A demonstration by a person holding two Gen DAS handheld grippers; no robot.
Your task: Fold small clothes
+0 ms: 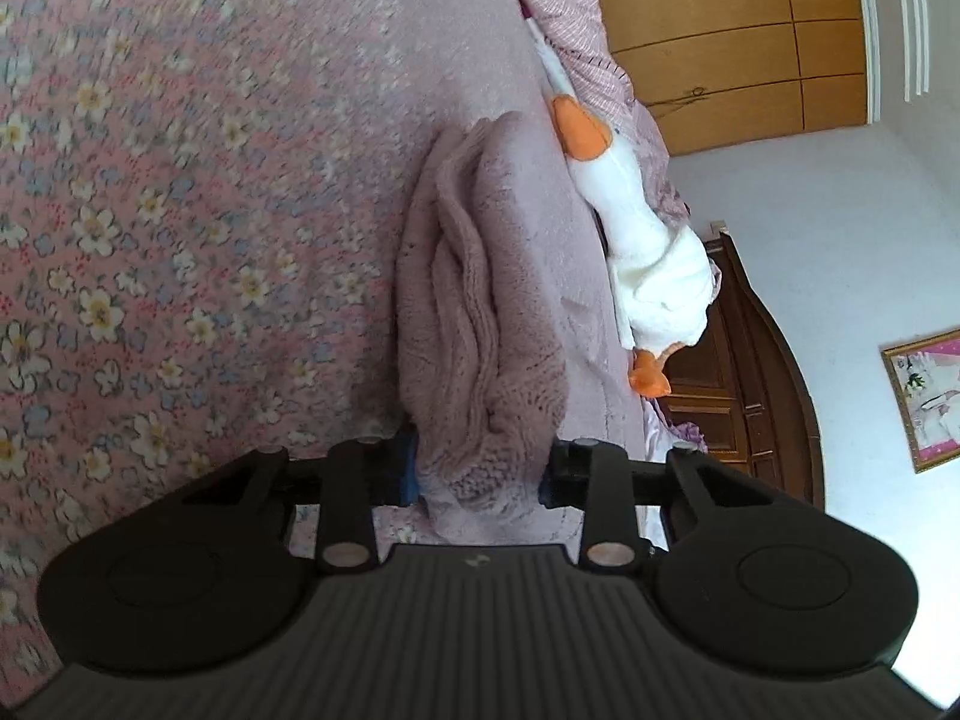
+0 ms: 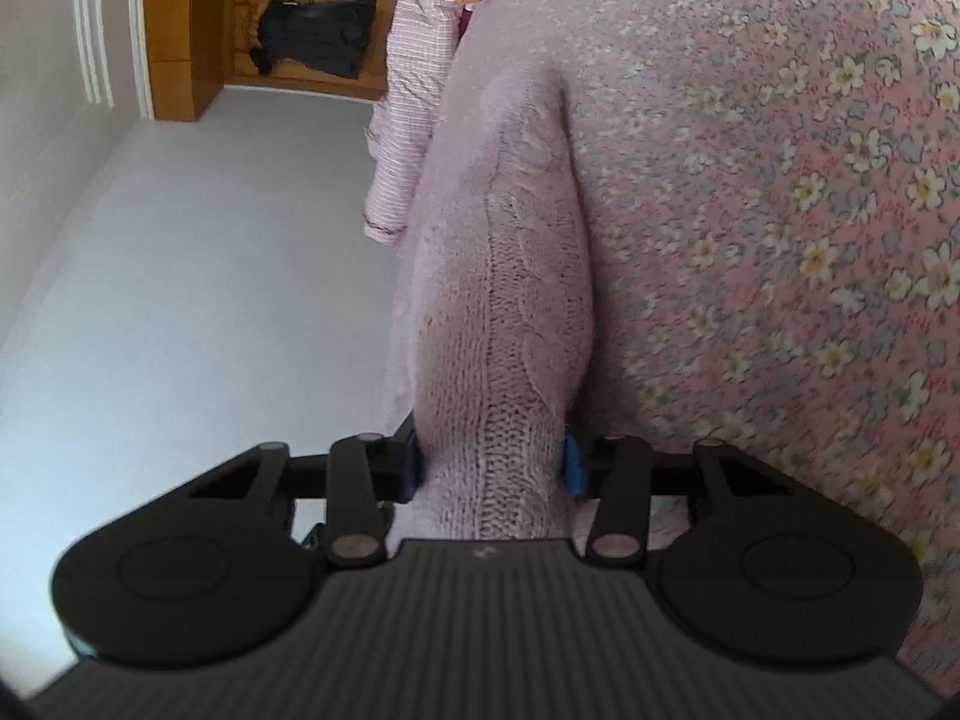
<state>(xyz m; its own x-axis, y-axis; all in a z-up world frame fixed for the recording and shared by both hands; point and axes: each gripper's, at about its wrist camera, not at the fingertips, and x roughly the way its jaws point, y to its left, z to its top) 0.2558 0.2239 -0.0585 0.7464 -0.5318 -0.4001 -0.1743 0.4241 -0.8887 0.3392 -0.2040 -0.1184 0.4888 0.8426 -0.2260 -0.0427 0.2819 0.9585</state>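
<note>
Both tongs, left (image 1: 480,471) and right (image 2: 492,471), tips buried in mauve knit sweater (image 1: 474,300)

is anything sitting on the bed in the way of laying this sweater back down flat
Nothing visible blocks it. Both the left claw and right claw are shut on the knit sweater. The floral bedspread beside it looks bare. The plush goose lies off at the bed's edge.
</note>
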